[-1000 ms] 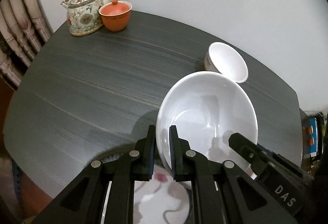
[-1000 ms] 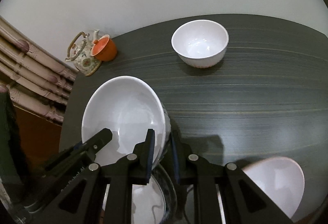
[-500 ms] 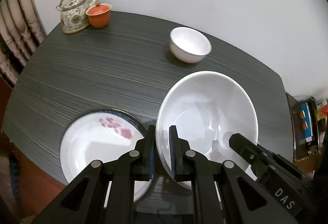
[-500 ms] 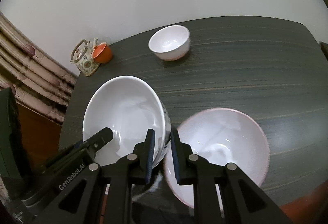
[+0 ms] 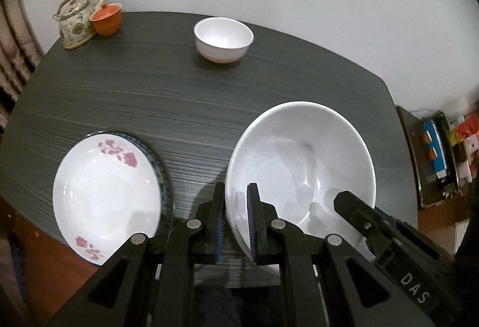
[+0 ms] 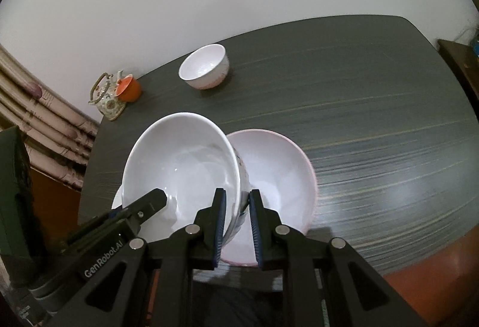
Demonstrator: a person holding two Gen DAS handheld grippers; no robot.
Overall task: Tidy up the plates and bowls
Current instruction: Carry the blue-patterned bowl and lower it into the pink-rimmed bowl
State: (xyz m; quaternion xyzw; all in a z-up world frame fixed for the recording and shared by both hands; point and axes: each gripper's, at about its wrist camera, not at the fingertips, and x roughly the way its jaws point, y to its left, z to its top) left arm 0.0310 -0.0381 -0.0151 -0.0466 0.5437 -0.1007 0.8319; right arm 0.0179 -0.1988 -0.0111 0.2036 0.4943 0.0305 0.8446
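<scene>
Both grippers hold one large white bowl [image 5: 302, 165] by opposite rims, lifted above the dark table. My left gripper [image 5: 236, 216] is shut on its left rim. My right gripper [image 6: 236, 213] is shut on its right rim; the bowl also shows in the right wrist view [image 6: 182, 165]. Under and to the right of it sits a larger pink-rimmed white bowl [image 6: 278, 177] on the table. A white plate with pink flowers [image 5: 104, 189] lies at the near left on a blue-rimmed plate. A small white bowl [image 5: 223, 39] stands at the back.
A floral teapot [image 5: 77, 20] and an orange lidded cup [image 5: 106, 18] stand at the far left corner of the table [image 5: 149, 93]. A side shelf with coloured items [image 5: 440, 153] is to the right. A white wall is behind.
The held bowl has been lifted off the flowered plate and carried right, and now hangs over the pink-rimmed bowl. Both grippers stayed shut on its rim.
</scene>
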